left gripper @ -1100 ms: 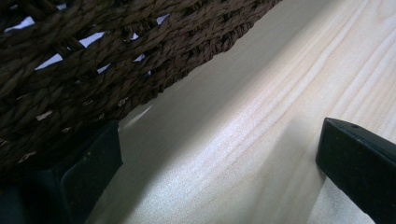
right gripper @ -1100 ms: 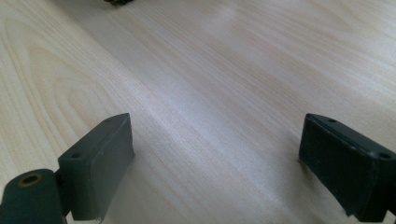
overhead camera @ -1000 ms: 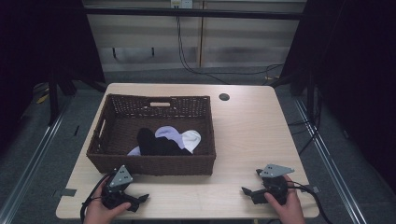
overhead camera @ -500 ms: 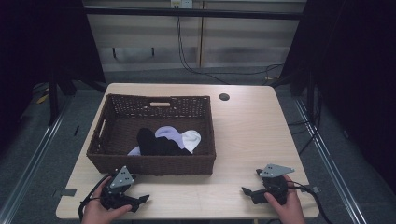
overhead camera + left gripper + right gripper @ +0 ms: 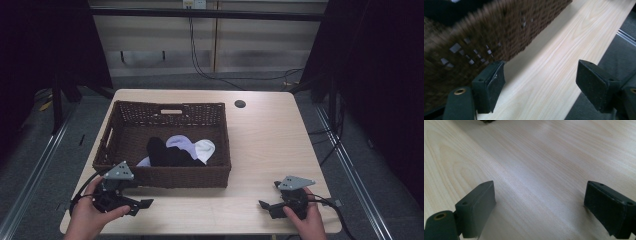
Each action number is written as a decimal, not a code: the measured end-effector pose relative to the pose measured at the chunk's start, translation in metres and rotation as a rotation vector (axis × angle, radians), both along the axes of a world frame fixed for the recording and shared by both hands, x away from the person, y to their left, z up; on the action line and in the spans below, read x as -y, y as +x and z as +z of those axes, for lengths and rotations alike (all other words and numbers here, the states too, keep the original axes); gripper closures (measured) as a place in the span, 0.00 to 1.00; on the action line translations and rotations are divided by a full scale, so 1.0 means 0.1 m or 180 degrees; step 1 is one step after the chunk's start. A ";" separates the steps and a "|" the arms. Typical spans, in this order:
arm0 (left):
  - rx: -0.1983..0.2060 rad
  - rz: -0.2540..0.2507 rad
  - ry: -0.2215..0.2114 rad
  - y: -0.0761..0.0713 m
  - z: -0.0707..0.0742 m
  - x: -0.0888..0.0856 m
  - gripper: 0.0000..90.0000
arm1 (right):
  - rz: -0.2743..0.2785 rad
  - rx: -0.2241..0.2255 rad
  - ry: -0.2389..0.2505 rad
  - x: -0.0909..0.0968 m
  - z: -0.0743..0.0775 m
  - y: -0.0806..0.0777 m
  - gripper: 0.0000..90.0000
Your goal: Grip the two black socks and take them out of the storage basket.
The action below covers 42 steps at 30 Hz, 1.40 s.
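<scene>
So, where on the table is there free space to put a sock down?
The widest bare patch of table lies right of the basket, between its right wall and the table's right edge, behind the right gripper. A narrow strip runs along the front between both grippers. The basket's middle is crowded with socks.

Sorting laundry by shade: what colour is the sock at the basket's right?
White: the sock lies beside a black one, best seen in the high view.
</scene>
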<state>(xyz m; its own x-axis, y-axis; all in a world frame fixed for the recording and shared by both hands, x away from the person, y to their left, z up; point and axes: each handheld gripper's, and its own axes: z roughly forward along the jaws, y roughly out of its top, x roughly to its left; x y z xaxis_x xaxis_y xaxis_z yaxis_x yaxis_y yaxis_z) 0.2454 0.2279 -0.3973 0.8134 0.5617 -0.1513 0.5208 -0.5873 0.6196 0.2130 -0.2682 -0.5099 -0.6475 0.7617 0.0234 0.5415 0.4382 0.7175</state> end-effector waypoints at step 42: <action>-0.0528 0.0118 0.0890 1.30 0.26 0.61 0.37 | 0.0000 0.0000 -0.0001 0.00 0.00 0.00 0.11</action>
